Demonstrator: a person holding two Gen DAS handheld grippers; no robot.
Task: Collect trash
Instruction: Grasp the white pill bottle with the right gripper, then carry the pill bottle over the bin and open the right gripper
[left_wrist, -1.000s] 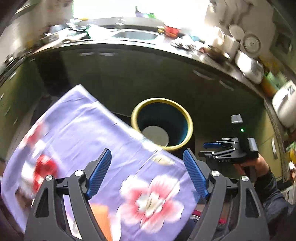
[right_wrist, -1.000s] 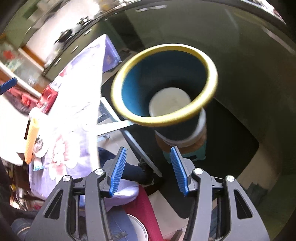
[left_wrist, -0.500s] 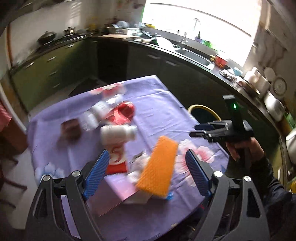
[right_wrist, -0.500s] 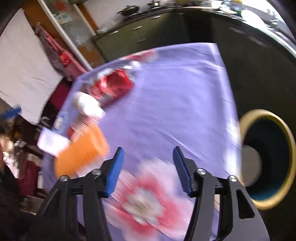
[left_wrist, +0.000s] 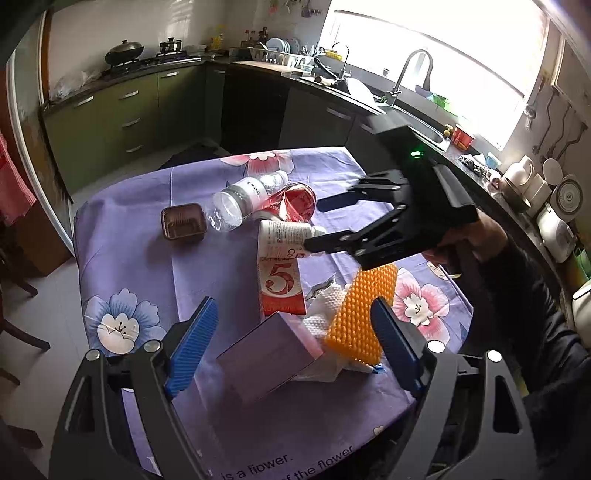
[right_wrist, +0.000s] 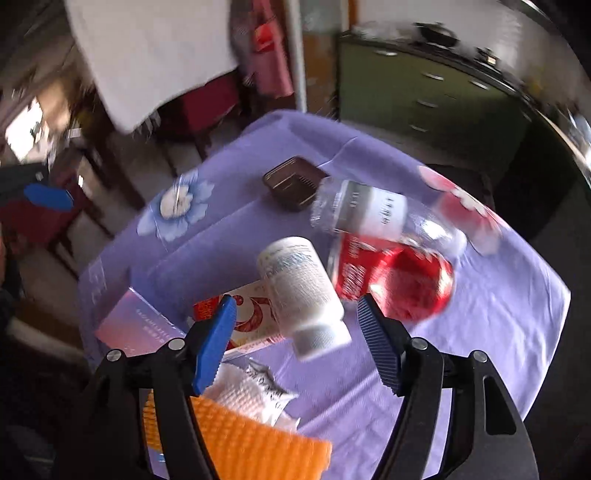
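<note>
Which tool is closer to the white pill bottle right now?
Right. The right tool hangs open just over the white pill bottle, which lies between its fingers' line. The left tool sits back near the table edge, over the purple box.

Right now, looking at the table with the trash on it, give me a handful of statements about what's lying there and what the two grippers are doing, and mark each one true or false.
1. The white bottle lies on its side on the purple tablecloth. True.
2. The right gripper is shut on the white bottle. False: its jaws have just been opening and stand apart on either side of the bottle, which is not gripped.
3. The clear plastic bottle stands upright. False: it lies on its side beside the red wrapper.
4. The brown tray sits apart from the pile of trash. True.
5. The left gripper holds the orange sponge. False: it is open and empty.
</note>
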